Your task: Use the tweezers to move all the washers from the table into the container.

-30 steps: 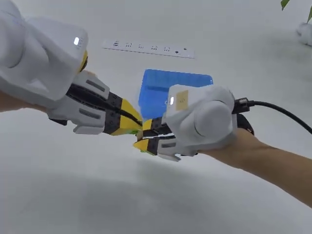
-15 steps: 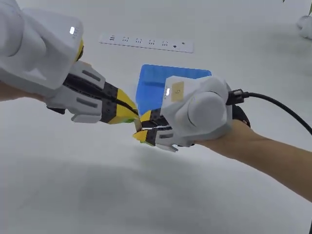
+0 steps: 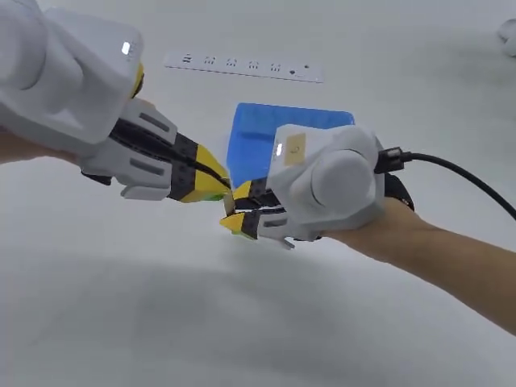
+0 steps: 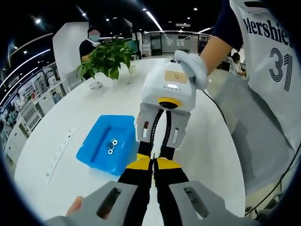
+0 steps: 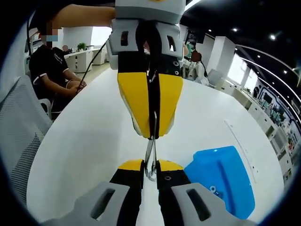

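My left gripper [image 3: 216, 190] and right gripper [image 3: 234, 219] meet tip to tip above the white table [image 3: 121, 306]. Thin metal tweezers [image 5: 151, 155] run between them. In the right gripper view one end sits in the right gripper's [image 5: 150, 170] shut jaws, and the other end lies between the left gripper's [image 5: 151, 123] shut yellow jaws. The blue container [image 3: 258, 133] lies just behind them. Two washers [image 4: 112, 146] rest inside the container [image 4: 106, 148]. In the left gripper view, my left gripper [image 4: 153, 165] faces the right gripper [image 4: 165, 136] head-on.
A white power strip [image 3: 242, 66] lies at the far side of the table. A black cable [image 3: 451, 181] trails from the right gripper. A potted plant [image 4: 110, 59] stands on the table's far end. A person [image 5: 51, 70] sits beside the table near a mesh chair [image 5: 21, 127].
The two grippers stay joined tip to tip on the tweezers. The right gripper has edged slightly upward and left; the head view shifted a little.
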{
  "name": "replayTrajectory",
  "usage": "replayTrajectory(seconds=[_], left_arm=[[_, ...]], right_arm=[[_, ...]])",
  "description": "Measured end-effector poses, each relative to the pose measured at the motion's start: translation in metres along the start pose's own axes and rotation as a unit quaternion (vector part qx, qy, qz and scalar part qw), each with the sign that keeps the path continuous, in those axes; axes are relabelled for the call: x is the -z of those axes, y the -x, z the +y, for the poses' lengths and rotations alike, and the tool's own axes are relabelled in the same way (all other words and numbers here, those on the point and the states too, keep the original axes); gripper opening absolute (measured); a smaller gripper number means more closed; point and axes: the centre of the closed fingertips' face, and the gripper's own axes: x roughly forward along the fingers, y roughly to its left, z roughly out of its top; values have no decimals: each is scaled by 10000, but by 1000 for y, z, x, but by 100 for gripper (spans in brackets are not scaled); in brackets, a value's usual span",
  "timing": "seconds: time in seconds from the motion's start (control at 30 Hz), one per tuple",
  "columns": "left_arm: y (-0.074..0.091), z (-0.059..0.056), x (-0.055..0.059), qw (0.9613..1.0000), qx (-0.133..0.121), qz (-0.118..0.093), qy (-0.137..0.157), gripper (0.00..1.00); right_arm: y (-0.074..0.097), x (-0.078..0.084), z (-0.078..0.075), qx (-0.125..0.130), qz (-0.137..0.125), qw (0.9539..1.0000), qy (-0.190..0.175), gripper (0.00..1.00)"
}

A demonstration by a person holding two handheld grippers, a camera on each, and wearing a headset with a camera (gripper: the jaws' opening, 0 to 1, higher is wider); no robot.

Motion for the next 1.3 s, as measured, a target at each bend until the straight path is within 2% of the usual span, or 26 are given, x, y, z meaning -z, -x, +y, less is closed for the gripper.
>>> replayTrajectory(seconds=[0.5,0.7,0.87,1.03,1.3], left_arm=[[-4,3,1,10000,21,3,50,5],[-4,4,2,10000,13,15,42,5],[-5,0,1,10000,47,80,5,5],[-4,-4,-5,9999,78,59,-39,5],[4,-3,-26,9999,38,-127,-98,5]], right_arm=[[-1,4,-2,15,-31,9999,-141,11],[-1,5,-1,-93,-5,9996,-269,10],[-1,4,1,-108,30,9996,-242,10],[4,1,4,-107,10,9995,-281,10],[25,-10,-2,10,-35,9997,-228,10]])
